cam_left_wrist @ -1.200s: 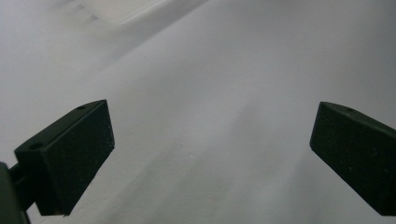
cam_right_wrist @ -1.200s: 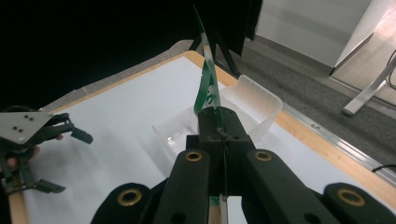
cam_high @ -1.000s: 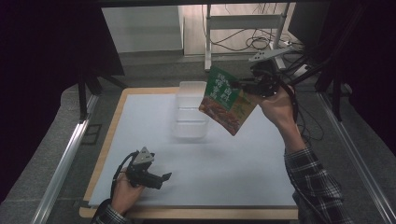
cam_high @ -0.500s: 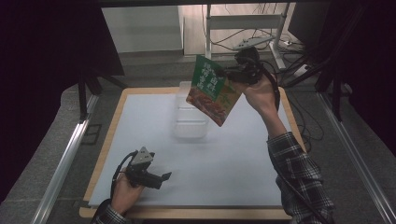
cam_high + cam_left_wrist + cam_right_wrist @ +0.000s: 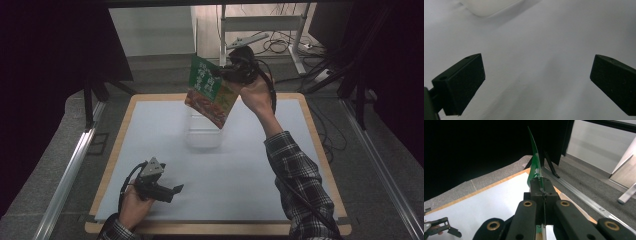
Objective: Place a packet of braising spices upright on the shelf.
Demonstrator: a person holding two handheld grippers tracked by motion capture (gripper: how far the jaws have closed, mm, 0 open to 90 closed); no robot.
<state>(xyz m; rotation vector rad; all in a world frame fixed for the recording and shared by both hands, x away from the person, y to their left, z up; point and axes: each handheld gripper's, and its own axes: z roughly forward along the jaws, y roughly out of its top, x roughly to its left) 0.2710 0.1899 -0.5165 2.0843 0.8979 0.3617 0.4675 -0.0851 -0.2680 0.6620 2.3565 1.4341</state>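
A green food pouch (image 5: pixel 207 92) with a picture of red food hangs in the air, and my right gripper (image 5: pixel 229 74) is shut on its upper right edge. Beneath it, a clear plastic container (image 5: pixel 202 134) stands on the white mat (image 5: pixel 150 130). In the right gripper view the jaws (image 5: pixel 541 187) pinch the thin pouch (image 5: pixel 534 166), seen edge-on. My left gripper (image 5: pixel 172 191) rests low over the mat's front left, jaws wide open with nothing between them (image 5: pixel 536 82). A corner of the container (image 5: pixel 486 6) lies far ahead of it.
The mat lies on a wooden board (image 5: pixel 310 130) with metal rails (image 5: pixel 70 170) along both sides. Dark panels stand at the left and right. Cables and a metal stand (image 5: pixel 260 30) are on the floor beyond the table.
My right gripper has carried the pouch leftward, from the container's right side to above it. The left gripper has stayed in place, still open.
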